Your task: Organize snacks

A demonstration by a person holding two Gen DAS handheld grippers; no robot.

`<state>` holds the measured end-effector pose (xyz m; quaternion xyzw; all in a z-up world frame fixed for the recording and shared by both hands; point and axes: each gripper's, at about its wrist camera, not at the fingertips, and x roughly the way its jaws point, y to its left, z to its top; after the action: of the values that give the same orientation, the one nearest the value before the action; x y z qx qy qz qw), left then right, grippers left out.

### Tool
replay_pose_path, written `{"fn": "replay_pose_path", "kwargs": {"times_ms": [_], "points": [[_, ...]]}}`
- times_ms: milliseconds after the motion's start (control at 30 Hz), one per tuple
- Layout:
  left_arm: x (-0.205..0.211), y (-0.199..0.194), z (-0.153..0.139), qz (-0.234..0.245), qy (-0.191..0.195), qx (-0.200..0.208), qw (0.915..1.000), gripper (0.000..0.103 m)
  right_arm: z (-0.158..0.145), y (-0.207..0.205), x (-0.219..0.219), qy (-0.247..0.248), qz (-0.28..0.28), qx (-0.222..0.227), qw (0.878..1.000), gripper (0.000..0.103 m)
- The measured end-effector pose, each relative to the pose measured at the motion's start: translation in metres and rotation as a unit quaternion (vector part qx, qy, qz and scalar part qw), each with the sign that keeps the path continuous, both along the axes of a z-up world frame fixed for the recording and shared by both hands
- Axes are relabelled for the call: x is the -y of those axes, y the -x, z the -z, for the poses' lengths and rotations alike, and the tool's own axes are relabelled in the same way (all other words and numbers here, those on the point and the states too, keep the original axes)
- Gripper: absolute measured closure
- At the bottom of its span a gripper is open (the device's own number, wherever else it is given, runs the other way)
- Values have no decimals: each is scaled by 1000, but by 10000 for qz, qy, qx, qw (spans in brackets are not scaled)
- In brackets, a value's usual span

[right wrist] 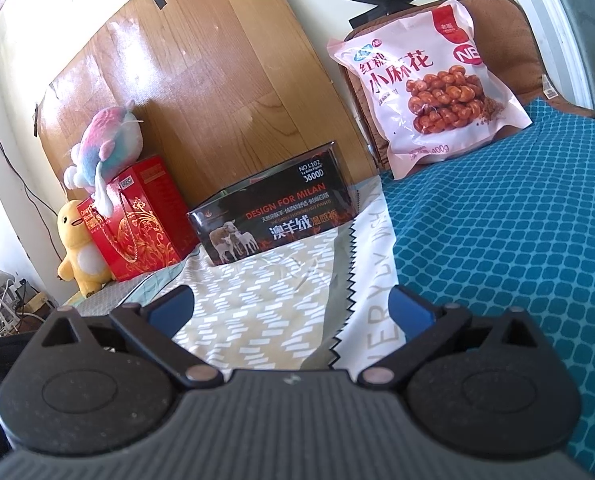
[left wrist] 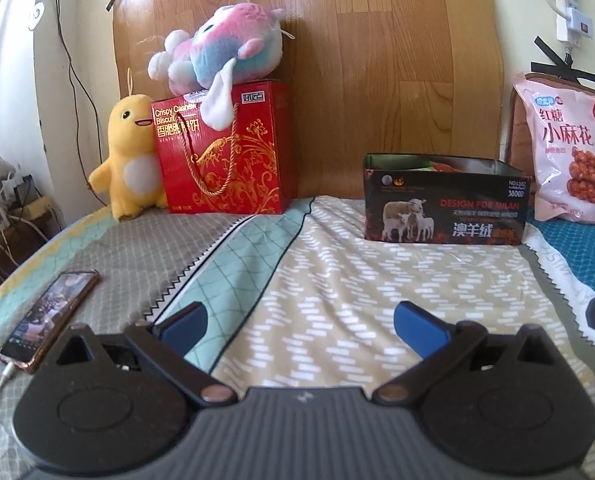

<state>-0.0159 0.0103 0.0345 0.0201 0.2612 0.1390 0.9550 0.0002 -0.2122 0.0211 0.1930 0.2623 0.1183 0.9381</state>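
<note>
Tools: left tool and right tool both spread, empty.
Snack bag: ahead-right, upright, nearer the right tool.
Box: ahead-left.

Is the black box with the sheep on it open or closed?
Open. The black box has no lid; the left wrist view shows its inner walls and something orange and green inside. How full it is cannot be told.

A yellow plush, a pastel plush, and a phone on the patterned bedspread.
</note>
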Motion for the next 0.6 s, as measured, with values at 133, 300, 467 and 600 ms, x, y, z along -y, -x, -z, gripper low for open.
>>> {"fn": "replay_pose_path", "kwargs": {"times_ms": [133, 300, 467, 600], "points": [[1, -1, 1, -29, -103, -46, 9999, 0, 0, 0, 0, -1, -2, -2, 10000, 0], [4, 0, 0, -122, -360, -31, 9993, 0, 0, 0, 0, 2, -6, -4, 10000, 0], [2, 0, 2, -126, -308, -88, 9994, 0, 0, -1, 0, 0, -6, -5, 10000, 0], [2, -3, 4, -68, -263, -203, 9994, 0, 0, -1, -1, 6, -31, -17, 10000, 0]]}}
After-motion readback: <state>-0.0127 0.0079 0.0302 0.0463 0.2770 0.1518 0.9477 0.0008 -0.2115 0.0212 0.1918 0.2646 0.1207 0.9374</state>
